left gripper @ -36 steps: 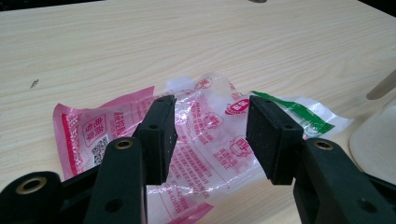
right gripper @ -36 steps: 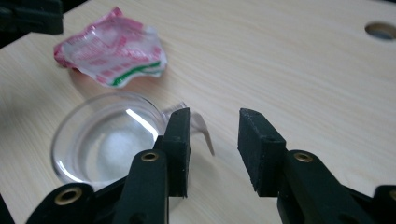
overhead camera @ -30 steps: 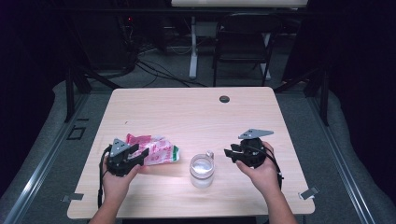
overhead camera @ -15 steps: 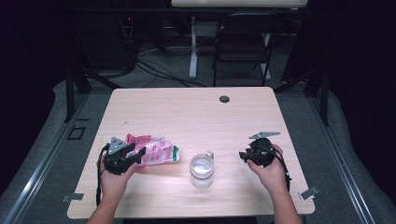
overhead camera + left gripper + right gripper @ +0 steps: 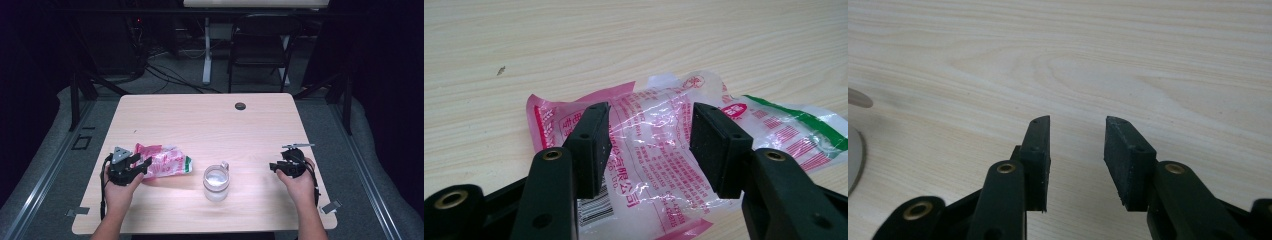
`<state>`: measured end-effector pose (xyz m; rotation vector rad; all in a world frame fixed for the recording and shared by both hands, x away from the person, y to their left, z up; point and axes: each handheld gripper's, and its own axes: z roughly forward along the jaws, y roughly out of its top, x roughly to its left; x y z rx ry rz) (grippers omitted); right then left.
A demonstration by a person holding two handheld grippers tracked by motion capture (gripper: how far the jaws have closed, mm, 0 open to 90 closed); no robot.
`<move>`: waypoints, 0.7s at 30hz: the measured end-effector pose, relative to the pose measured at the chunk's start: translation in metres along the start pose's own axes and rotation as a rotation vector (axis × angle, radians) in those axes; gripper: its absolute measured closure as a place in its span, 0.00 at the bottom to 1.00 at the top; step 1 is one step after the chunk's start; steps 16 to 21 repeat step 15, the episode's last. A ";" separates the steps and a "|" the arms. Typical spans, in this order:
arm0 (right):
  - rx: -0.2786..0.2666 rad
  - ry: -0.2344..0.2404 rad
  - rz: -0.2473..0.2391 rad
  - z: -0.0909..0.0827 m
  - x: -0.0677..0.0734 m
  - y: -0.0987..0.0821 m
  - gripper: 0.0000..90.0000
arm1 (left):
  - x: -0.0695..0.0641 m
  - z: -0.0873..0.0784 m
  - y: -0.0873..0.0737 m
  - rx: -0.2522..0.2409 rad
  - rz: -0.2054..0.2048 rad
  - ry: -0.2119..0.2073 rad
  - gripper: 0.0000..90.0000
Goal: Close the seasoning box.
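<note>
The left gripper [image 5: 649, 145] covers the near left corner of the plastic packet [image 5: 664, 150], whose small red print is too fine to read; at the right gripper view's left edge, the glass mug [image 5: 854, 150] is cut to a blurred sliver
</note>
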<state>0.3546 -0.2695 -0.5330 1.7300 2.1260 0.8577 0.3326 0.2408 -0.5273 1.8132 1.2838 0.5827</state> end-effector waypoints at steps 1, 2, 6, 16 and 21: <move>0.000 -0.006 0.009 0.000 -0.001 0.000 0.70 | 0.000 0.000 0.000 0.001 -0.001 0.002 0.56; 0.001 -0.003 0.014 0.000 -0.003 -0.001 0.70 | 0.001 0.000 0.000 0.002 -0.002 0.003 0.56; -0.002 -0.010 0.024 0.001 -0.006 -0.002 0.69 | 0.002 0.001 -0.001 0.005 -0.002 0.004 0.55; -0.018 -0.012 0.024 0.000 -0.005 -0.001 0.65 | 0.005 0.001 0.000 0.001 -0.021 0.017 0.54; -0.018 -0.012 0.024 0.000 -0.005 -0.001 0.65 | 0.005 0.001 0.000 0.001 -0.021 0.017 0.54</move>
